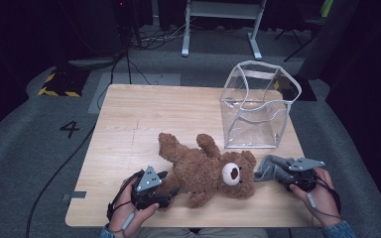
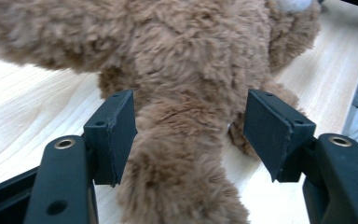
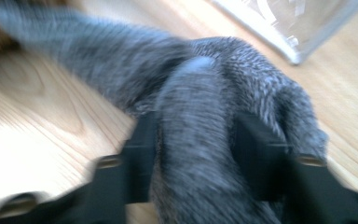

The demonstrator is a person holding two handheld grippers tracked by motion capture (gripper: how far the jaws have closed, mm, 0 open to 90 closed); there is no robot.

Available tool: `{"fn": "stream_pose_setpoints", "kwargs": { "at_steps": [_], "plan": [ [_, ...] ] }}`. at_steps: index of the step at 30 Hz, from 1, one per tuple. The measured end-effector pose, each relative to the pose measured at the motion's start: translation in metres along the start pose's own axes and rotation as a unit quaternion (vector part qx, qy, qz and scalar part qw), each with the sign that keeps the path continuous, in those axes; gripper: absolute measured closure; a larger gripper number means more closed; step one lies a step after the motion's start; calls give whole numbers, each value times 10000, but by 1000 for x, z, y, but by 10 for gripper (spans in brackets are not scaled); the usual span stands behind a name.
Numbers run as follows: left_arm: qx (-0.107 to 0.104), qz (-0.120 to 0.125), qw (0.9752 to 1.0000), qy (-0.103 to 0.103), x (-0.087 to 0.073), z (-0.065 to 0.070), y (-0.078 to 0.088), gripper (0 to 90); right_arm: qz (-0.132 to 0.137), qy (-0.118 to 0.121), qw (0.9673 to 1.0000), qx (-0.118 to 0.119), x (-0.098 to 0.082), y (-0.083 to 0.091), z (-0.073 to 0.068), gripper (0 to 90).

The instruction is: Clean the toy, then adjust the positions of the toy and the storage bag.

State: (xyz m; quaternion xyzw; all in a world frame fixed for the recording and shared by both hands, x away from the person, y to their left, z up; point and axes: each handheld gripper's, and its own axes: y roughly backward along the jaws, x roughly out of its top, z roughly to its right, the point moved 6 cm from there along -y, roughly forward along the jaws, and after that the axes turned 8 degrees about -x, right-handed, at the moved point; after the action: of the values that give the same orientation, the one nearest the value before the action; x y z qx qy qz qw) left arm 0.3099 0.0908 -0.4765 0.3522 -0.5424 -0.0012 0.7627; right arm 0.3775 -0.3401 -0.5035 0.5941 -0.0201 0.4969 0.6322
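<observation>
Teddy bear (image 1: 206,171) lies flat on the wooden table (image 1: 129,129), head toward the right gripper (image 1: 291,174), one leg running back between the left gripper's (image 1: 164,186) fingers (image 2: 114,133). Those fingers are spread: left pad sits against the fur or just off it, can't tell which; right pad stands clear with table showing in the gap. Not clamped. The bear's head is cut off at the top edge of the left gripper view; only the body and the leg show there.

Grey fuzzy cloth (image 1: 270,168) lies just beside the bear's head, bunched up between the right gripper's fingers (image 3: 142,154). Right gripper view is motion-blurred; a fold of cloth fills the gap and covers the pad faces, so contact is hard to make out. From the high view the hand and top plate hide the fingertips.

Clear plastic bag (image 1: 255,106) stands open beyond the cloth, well apart from the left fingers.
</observation>
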Motion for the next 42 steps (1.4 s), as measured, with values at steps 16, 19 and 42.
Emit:
{"fn": "stream_pose_setpoints", "kwargs": {
  "at_steps": [16, 19, 42],
  "plan": [
    [-197, -348, 9991, 114, -3, -4, -33, 287, 889, 471, 9850, 1405, 41, 18, -92, 176],
    [-127, -615, 9979, -135, -7, -2, -45, 309, 945, 557, 9810, 1603, 49, 7, -105, 206],
    [1032, -691, 9917, 342, -45, -45, 31, 512, 1406, 1402, 9677, 1556, 161, -59, -150, 315]
  ]
}}
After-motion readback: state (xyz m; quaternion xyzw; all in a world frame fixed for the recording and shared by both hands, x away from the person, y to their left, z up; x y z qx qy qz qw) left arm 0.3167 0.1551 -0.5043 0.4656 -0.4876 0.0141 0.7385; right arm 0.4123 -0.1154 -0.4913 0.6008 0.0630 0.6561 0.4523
